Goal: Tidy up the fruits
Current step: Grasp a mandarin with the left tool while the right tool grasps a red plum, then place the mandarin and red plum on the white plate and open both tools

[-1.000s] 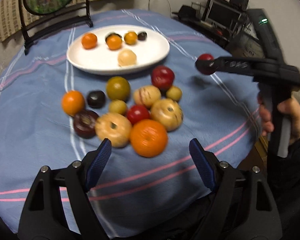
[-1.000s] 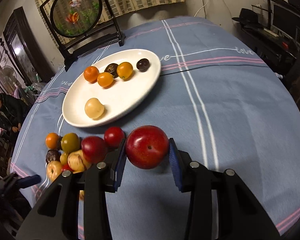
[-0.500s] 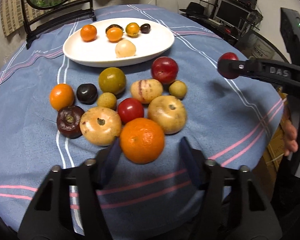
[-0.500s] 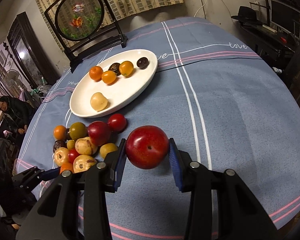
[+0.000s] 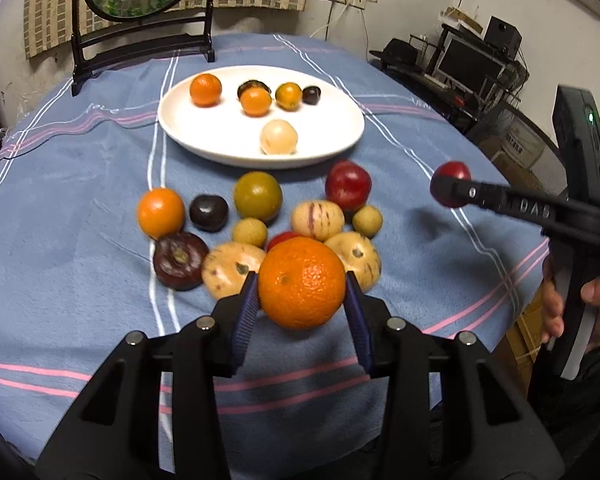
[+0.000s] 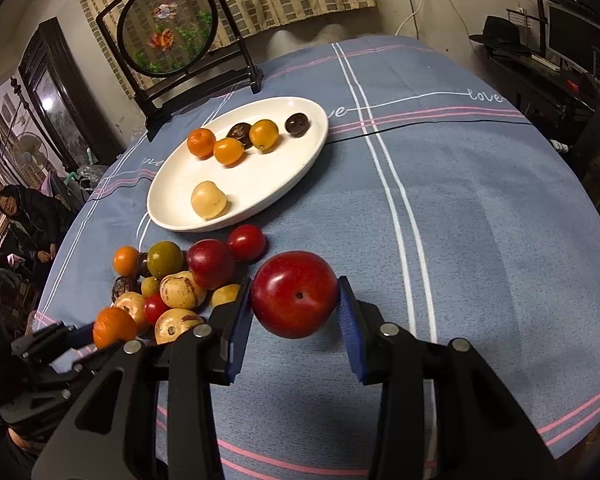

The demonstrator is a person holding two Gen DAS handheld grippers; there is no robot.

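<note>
On white plate (image 6: 300,168) six fruits; left hand-held gripper (image 5: 302,304) clamping orange (image 5: 302,282), right hand-held gripper (image 6: 294,312) red plum (image 6: 295,294).

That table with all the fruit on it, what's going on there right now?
A person is sorting fruit with a handheld gripper in each hand. The left gripper is closed on a large orange at the near edge of the fruit pile. The right gripper holds a red plum above the blue tablecloth. The white plate behind the pile already holds six small fruits; about a dozen more lie on the cloth.
</note>
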